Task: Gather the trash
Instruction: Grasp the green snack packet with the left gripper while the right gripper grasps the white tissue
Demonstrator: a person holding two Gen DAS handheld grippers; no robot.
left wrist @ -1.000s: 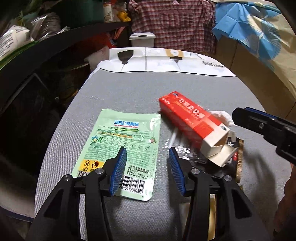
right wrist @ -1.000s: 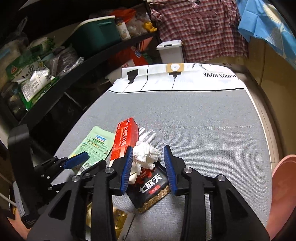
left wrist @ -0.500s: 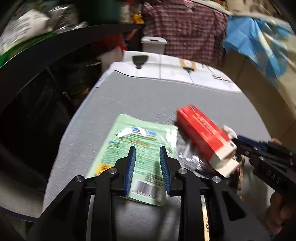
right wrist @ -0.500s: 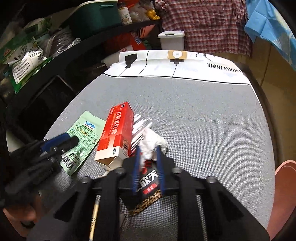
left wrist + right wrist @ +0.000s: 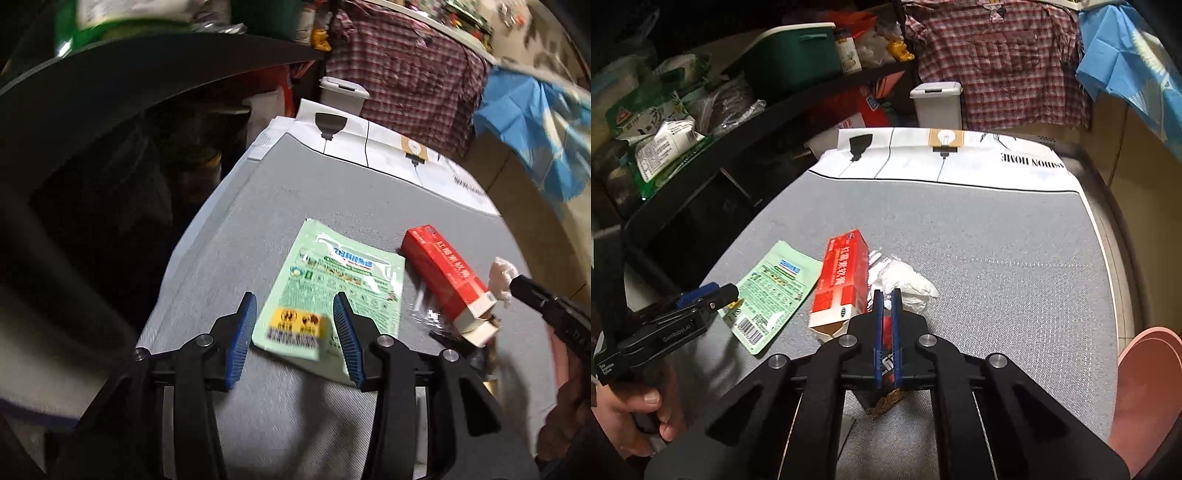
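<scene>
A pale green pouch [image 5: 340,280] lies flat on the grey tabletop [image 5: 332,195]. My left gripper [image 5: 294,299] hovers over its near left corner; its jaws are opening and the pads do not touch the pouch. To the pouch's right lie a red carton [image 5: 447,280] with an open end flap and a clear wrapper [image 5: 424,310]. My right gripper [image 5: 886,293] is shut on the near edge of a crumpled white tissue [image 5: 905,282]. The tissue [image 5: 500,275] hangs at this gripper's tip [image 5: 517,282]. A black and red packet [image 5: 886,369] lies under its fingers.
A dark curved shelf [image 5: 713,155] with bags and a green box borders the table's left side. A white lidded bin [image 5: 936,105] and a plaid shirt [image 5: 997,62] stand beyond the far end. A pink tub [image 5: 1145,387] sits at the near right edge. A hand [image 5: 631,406] holds the left gripper.
The right gripper closed from open around the tissue to shut on it. The left gripper shifted left over the green pouch, narrowing its jaws and then widening them again.
</scene>
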